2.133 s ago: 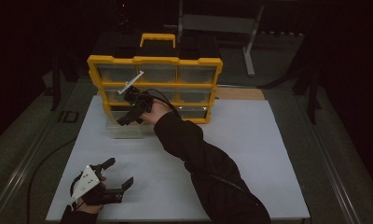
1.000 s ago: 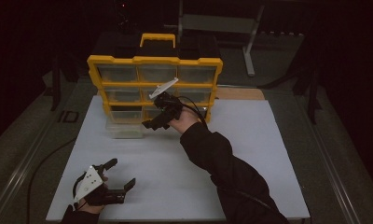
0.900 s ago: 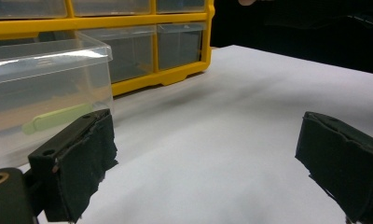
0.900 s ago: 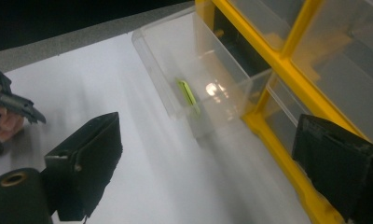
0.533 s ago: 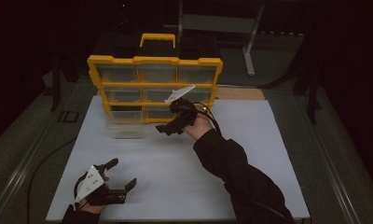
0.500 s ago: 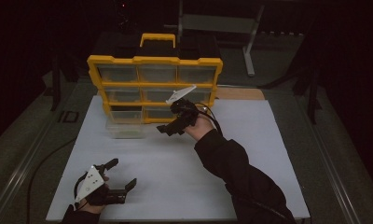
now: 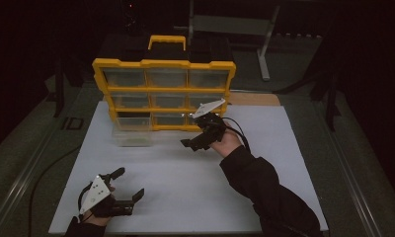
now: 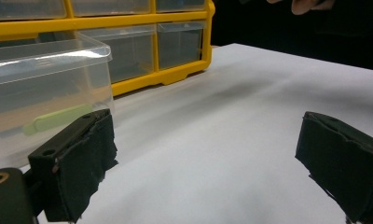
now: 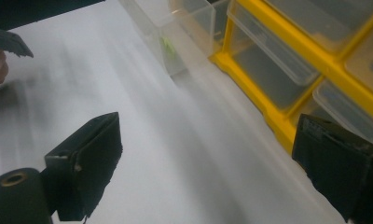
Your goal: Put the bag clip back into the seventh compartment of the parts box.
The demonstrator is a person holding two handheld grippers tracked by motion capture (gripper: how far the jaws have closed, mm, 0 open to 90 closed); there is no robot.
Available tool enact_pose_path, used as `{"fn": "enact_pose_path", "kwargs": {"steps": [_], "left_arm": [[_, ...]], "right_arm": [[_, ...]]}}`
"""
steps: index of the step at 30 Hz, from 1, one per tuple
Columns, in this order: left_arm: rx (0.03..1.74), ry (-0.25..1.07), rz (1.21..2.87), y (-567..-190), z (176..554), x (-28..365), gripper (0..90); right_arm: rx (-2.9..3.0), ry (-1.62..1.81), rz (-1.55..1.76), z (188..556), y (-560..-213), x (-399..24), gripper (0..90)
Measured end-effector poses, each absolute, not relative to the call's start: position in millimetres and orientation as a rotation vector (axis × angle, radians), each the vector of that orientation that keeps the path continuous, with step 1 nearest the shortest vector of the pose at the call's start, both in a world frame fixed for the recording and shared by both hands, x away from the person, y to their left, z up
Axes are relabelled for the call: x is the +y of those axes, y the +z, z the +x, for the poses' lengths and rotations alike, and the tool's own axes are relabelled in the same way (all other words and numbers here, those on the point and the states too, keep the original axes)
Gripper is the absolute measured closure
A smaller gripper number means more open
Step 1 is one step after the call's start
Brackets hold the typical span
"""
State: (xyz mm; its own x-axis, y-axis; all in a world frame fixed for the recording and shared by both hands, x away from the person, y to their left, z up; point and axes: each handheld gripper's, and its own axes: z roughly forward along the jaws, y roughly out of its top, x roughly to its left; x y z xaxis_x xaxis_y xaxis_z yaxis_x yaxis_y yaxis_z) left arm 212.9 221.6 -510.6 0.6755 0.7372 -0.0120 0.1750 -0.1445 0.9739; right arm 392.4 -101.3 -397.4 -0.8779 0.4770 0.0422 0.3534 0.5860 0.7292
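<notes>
A: Since the earlier frames, which tool has shifted?

B: Rightward travel is seen in the right tool [image 7: 201,141]: it was at the left drawers of the yellow organizer [image 7: 163,64] and now hovers at centre frame of the high view, just before the cabinet's lower right corner. Its jaws stand wide apart and hold nothing.

A: And the other tool?

B: Unchanged. The left tool [image 7: 129,185] rests at the lower left of the high view on the white worktop [image 7: 284,163], jaws spread, empty.

A: Where is the clear drawer?

B: The clear drawer [image 7: 131,134] sits pulled out onto the worktop, left of centre in the high view, directly before the cabinet's bottom left slot. In the left gripper view it occupies the upper left [image 8: 44,88], with a pale green item [image 8: 58,118] visible through its wall; in the right gripper view it lies at top centre [image 9: 177,35], well apart from both jaws.
</notes>
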Motion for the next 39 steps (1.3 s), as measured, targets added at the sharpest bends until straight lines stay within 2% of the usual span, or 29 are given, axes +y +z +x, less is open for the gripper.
{"fn": "enact_pose_path", "kwargs": {"steps": [39], "left_arm": [[0.745, 0.579, 1.682, -510, 212, 221, 4.7]], "right_arm": [[2.496, 1.235, 0.858, 332, -444, -198, 8.3]]}}
